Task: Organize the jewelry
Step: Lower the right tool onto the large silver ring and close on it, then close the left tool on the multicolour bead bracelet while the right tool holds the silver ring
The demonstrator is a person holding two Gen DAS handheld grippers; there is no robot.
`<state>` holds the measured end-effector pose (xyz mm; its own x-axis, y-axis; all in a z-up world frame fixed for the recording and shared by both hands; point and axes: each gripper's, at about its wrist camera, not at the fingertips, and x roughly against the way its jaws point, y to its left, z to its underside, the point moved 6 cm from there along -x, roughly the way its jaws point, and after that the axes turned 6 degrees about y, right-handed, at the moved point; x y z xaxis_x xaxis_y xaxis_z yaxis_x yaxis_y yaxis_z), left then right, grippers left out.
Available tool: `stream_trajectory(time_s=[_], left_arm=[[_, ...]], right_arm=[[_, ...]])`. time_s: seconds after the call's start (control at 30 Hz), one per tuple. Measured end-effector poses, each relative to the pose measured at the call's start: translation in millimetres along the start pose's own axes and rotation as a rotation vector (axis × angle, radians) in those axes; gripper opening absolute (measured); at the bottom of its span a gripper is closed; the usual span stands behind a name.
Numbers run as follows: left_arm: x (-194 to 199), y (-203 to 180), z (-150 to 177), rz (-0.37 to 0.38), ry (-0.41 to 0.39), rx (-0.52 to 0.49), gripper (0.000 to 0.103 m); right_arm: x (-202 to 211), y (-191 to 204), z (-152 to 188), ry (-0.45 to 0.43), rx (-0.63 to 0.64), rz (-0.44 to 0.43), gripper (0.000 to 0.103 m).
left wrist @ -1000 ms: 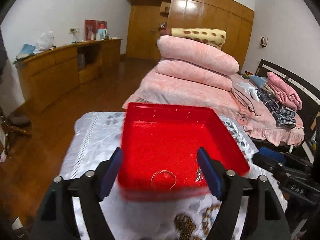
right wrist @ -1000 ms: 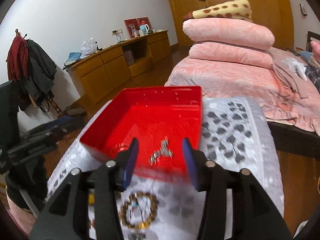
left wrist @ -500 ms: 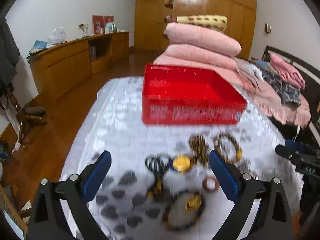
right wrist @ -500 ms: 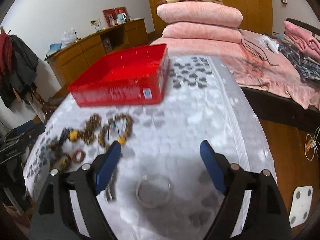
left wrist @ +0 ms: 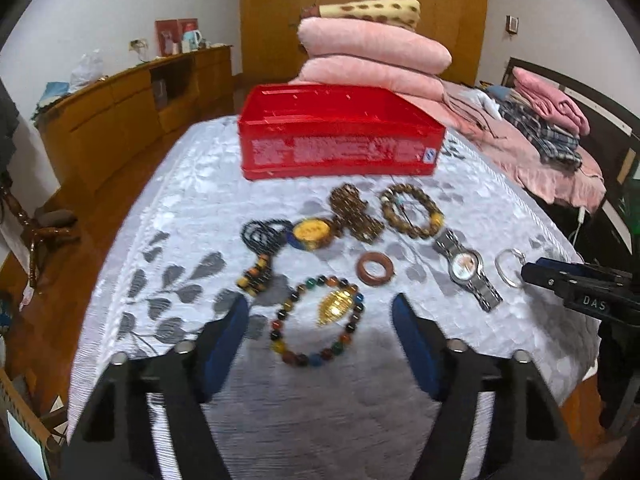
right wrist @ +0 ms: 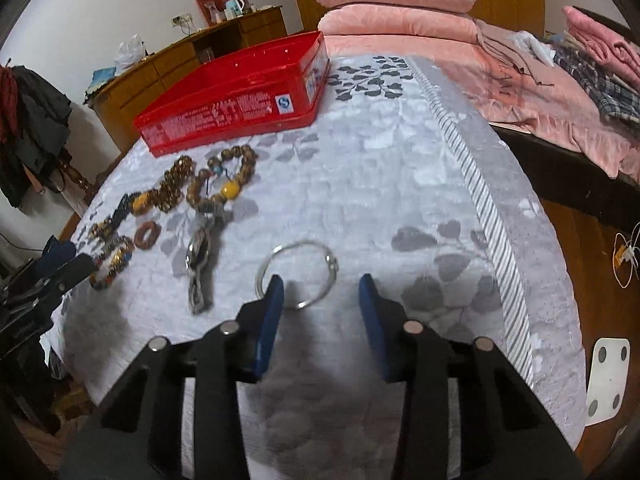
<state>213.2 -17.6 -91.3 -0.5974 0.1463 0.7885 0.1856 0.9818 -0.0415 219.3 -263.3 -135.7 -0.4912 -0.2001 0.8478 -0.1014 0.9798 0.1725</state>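
Observation:
A red box [left wrist: 340,136] stands at the far end of a table with a grey leaf-pattern cloth [left wrist: 192,216]. Jewelry lies in front of it: a multicolour bead bracelet with a gold pendant [left wrist: 318,322], a brown ring [left wrist: 375,268], a silver watch [left wrist: 466,270], two brown bead bracelets [left wrist: 412,210], black beads [left wrist: 262,236] and a yellow piece [left wrist: 311,233]. My left gripper [left wrist: 320,320] is open, its fingers either side of the multicolour bracelet. My right gripper [right wrist: 320,292] is open at a silver bangle [right wrist: 298,274], its left finger over the rim. The red box [right wrist: 240,96] also shows there.
A bed with stacked pink quilts [left wrist: 372,52] lies behind the table. A wooden sideboard [left wrist: 120,112] runs along the left wall. Dark coats [right wrist: 28,128] hang at the left. The table's right edge [right wrist: 560,280] drops to wooden floor.
Both grippers have pulled back from over the red box and come down low over the jewelry at the near end. The right jaws have narrowed around the silver bangle.

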Motion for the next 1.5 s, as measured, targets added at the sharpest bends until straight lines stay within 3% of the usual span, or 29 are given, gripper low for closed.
stream_trajectory(time_s=[0.1,0.37,0.47,0.63,0.97,1.1,1.17,1.37,1.5], left_arm=[[-6.6,-4.6,3.9,0.013,0.021,-0.001,0.057],[-16.7,-9.2,9.5,0.009,0.05,-0.015,0.057],[-22.0,-9.4,13.0,0.023,0.073,-0.01,0.048],[-24.7,-4.8,13.4,0.033,0.075,0.016,0.036],[-25.7,7.4,11.3,0.037,0.071,0.093,0.015],[-21.4,10.6,11.3,0.086,0.072,0.131,0.008],[-17.4,10.8,10.8,0.107,0.067,0.144,0.0],[-2.7,2.6,4.6,0.153,0.028,0.134,0.0],[-14.2,-2.1,8.1,0.126,0.076,0.109,0.002]], right_arm=[[1.1,0.5,1.0,-0.003,0.004,0.007,0.035],[1.9,13.7,3.4,0.005,0.064,-0.001,0.043],[-2.3,19.7,3.3,0.009,0.095,0.013,0.051],[-10.6,27.5,-1.2,-0.004,0.138,0.048,0.053],[-16.5,31.1,-7.6,-0.032,0.17,0.098,0.046],[-10.5,30.5,-5.8,-0.037,0.163,0.085,0.046],[-5.9,30.4,-6.0,-0.045,0.16,0.081,0.046],[4.6,36.1,-8.2,-0.069,0.169,0.066,0.046],[1.1,37.9,-6.0,-0.054,0.169,0.059,0.046]])
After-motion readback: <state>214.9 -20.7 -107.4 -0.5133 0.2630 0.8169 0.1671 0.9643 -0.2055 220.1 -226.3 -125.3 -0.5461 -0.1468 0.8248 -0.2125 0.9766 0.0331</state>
